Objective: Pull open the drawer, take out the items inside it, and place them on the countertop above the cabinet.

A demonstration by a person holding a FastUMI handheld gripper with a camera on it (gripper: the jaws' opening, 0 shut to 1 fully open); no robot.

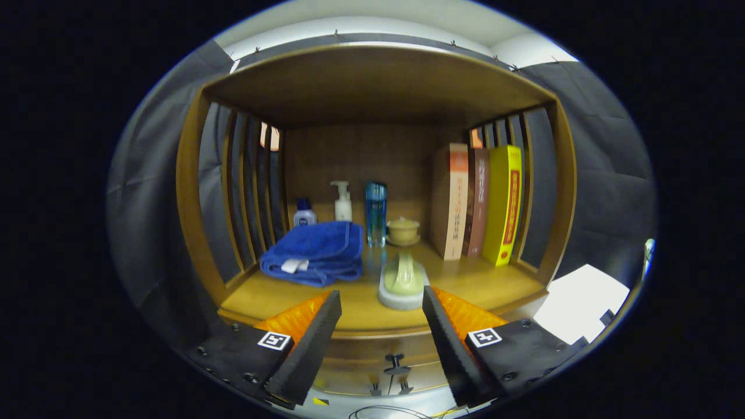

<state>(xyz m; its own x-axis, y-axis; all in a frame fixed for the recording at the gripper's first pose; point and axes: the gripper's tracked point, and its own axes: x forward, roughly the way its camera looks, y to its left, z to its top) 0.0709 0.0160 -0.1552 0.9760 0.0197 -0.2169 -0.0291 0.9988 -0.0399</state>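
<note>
My gripper (pixel 381 295) is open, with nothing between its fingers, and faces a wooden cabinet. Below the countertop's (pixel 465 285) front edge and between the fingers lies the drawer front (pixel 355 356) with its dark knob (pixel 397 364). The drawer looks shut, so its inside is hidden. Just ahead of the fingertips, a scrub brush (pixel 403 282) with a pale green handle rests near the countertop's front edge. A folded blue towel (pixel 317 251) lies to its left, beyond the left finger.
At the back of the countertop stand a small blue-capped bottle (pixel 304 213), a white pump bottle (pixel 342 202), a tall blue bottle (pixel 375 213) and a lidded cup (pixel 403 231). Three upright books (pixel 480 203) lean by the right slatted side. A roof panel (pixel 372 87) covers the shelf.
</note>
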